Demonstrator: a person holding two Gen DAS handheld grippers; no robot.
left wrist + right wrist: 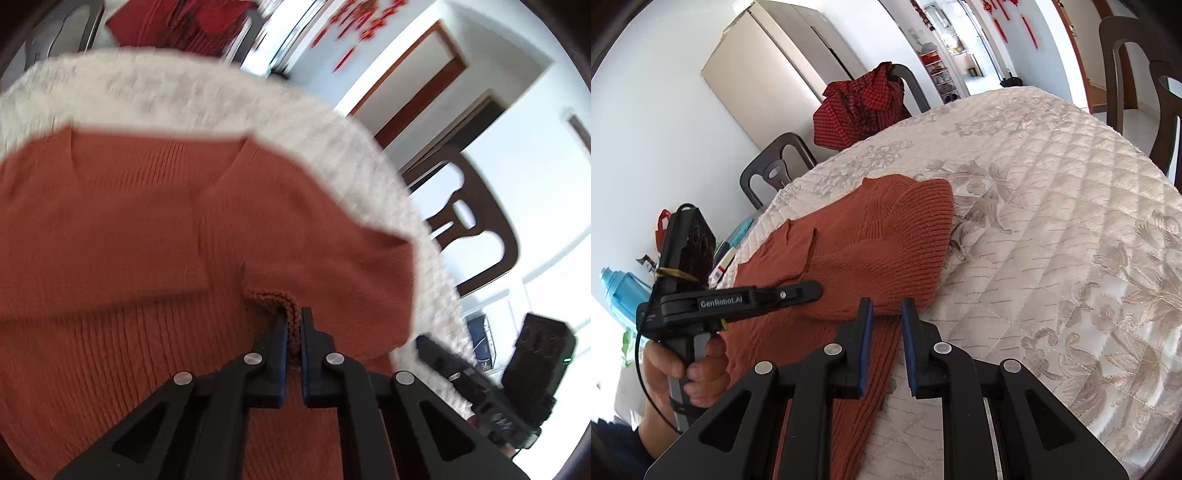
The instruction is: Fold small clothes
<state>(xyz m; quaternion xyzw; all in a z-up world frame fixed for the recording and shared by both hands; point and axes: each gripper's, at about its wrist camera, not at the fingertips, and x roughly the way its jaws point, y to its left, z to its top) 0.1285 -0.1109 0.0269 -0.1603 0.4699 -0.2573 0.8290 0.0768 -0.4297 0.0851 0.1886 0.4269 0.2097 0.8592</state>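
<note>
Two tools on one rust-orange knit sweater point(871, 236), which lies partly folded on the quilted surface point(1052, 206).

My left tool point(293, 325) is closed on a ribbed edge of the sweater, the knit pinched between its blue pads. My right tool point(886, 314) has its fingers apart, with the near hem of the sweater just in front of them and a strip of the knit under the gap; it grips nothing. The sweater's long axis goes from the tools away toward the far left, the collar at the far end. The left tool is the nearer one, it is already on the cloth. On the right side the surface is bare and gives wide room; on the left the edge of the surface and a dark chair point(772, 173) are near, so I judge the fold should go toward the right.
</note>
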